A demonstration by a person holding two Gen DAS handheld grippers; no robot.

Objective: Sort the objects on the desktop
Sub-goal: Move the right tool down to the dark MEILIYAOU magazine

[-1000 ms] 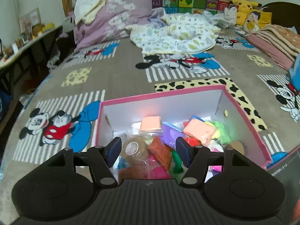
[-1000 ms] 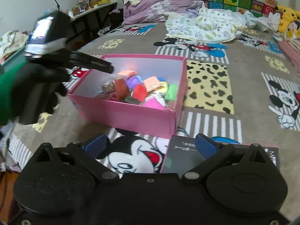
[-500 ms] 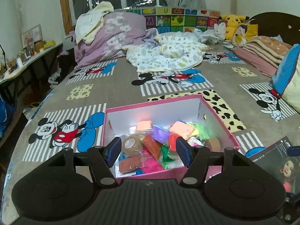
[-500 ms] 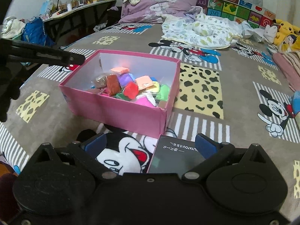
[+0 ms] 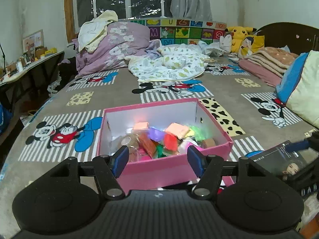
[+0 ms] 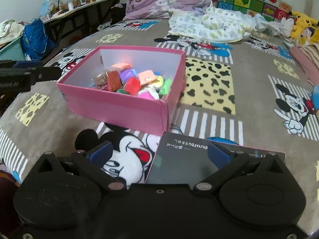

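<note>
- The left gripper (image 5: 157,160) is being held wide, empty, before the pink box (image 5: 171,169)
- The right gripper (image 6: 159,155) is being held wide over the dark book (image 6: 185,159)

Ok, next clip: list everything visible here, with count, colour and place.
Open cardboard box: one, pink outside, white inside, on the cartoon-print bedspread.
Wrapped clay packets: many, mixed colours, inside the box.
Glossy dark booklet: one, black, flat on the bedspread near the box's corner.
Crumpled leaf-print blanket: one, white-green, far side.
Plush toy: one, yellow, at the headboard.
Left gripper: black, blue pads, open, before the box.
Right gripper: black, blue pads, open, over the booklet.
</note>
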